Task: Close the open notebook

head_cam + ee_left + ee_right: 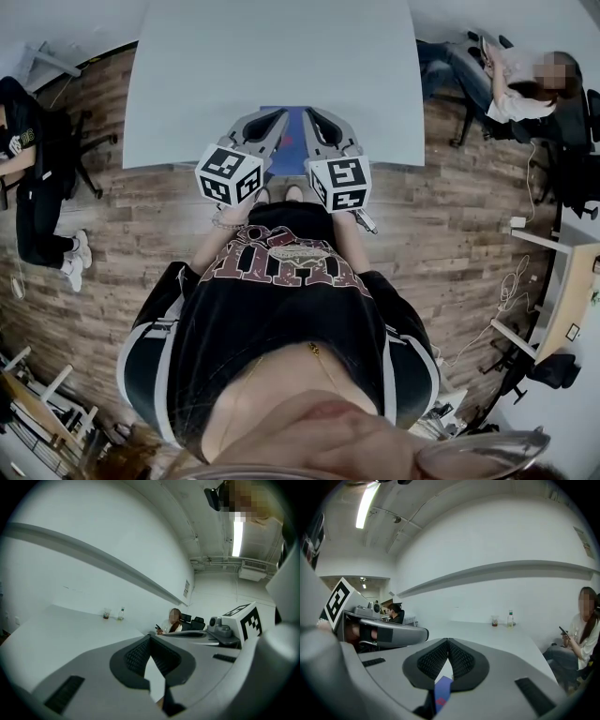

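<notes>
Under your feet, a plank floor [141,234] runs out in every direction, with loose cables trailing across it toward 4 o'clock. At 12 o'clock, right against you, is the near edge of a pale grey table [281,56], and you hold both grippers over that edge, their marker cubes [230,175] facing up at you.

Your left gripper [150,638] has its fingers brought together at the tips, with nothing caught in them. Your right gripper [447,642] is the same, pads meeting at the tips and empty.

The notebook [293,141] lies on the table just between the two grippers, at 12 o'clock. You see only a narrow strip of blue cover with a small red mark; the grippers hide the rest, so you cannot tell how it lies. Neither gripper touches it.

Beyond it the tabletop is a plain, matte stretch. At its far end stand a cup [494,620] and a small bottle [510,618], side by side.

Past the table rises a white wall [487,541] with a long ledge [497,571] running across it, and a tube light [365,506] on the ceiling.

One person [511,89] sits at 2 o'clock, another [28,178] at 9 o'clock, and a wooden desk [572,300] stands at 3 o'clock.
</notes>
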`<state>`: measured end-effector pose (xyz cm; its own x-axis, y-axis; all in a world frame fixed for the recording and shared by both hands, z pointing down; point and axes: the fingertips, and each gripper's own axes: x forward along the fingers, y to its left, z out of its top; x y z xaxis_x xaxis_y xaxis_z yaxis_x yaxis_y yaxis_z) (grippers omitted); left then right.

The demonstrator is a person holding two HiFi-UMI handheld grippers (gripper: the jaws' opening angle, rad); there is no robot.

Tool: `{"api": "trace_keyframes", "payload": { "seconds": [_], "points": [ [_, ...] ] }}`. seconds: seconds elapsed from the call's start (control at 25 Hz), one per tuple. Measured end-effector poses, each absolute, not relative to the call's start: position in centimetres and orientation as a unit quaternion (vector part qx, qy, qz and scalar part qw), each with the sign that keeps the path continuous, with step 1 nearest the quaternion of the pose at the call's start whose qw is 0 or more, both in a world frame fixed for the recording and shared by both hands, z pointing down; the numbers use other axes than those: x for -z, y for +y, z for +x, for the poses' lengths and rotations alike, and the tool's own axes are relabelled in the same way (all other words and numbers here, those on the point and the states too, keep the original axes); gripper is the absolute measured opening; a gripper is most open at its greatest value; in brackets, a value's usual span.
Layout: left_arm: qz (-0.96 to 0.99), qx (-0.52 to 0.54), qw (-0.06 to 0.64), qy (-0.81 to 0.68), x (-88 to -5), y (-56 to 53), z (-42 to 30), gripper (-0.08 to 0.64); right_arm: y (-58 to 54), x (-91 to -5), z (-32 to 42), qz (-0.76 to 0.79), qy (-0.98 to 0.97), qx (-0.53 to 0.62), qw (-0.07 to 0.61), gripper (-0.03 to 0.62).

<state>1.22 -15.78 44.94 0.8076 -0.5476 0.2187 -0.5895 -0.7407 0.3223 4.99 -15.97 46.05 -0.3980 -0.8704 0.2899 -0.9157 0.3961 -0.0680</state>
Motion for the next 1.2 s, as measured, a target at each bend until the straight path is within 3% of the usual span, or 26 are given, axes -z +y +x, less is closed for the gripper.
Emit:
{"api": "trace_keyframes", "payload": {
  "seconds": [0.52, 1.2],
  "points": [
    [0.936, -0.026, 0.170, -0.307, -41.3, -15.4, 1.2, 0.046, -15.5, -41.8, 4.6, 0.536, -0.837, -0.082, 0.067, 0.018],
    [0.937, -0.038, 0.158, -0.308, -41.5, -14.8, 2.0, 0.046, -14.7, -41.4, 5.2, 0.536, -0.838, -0.076, 0.070, 0.018]
  ]
}}
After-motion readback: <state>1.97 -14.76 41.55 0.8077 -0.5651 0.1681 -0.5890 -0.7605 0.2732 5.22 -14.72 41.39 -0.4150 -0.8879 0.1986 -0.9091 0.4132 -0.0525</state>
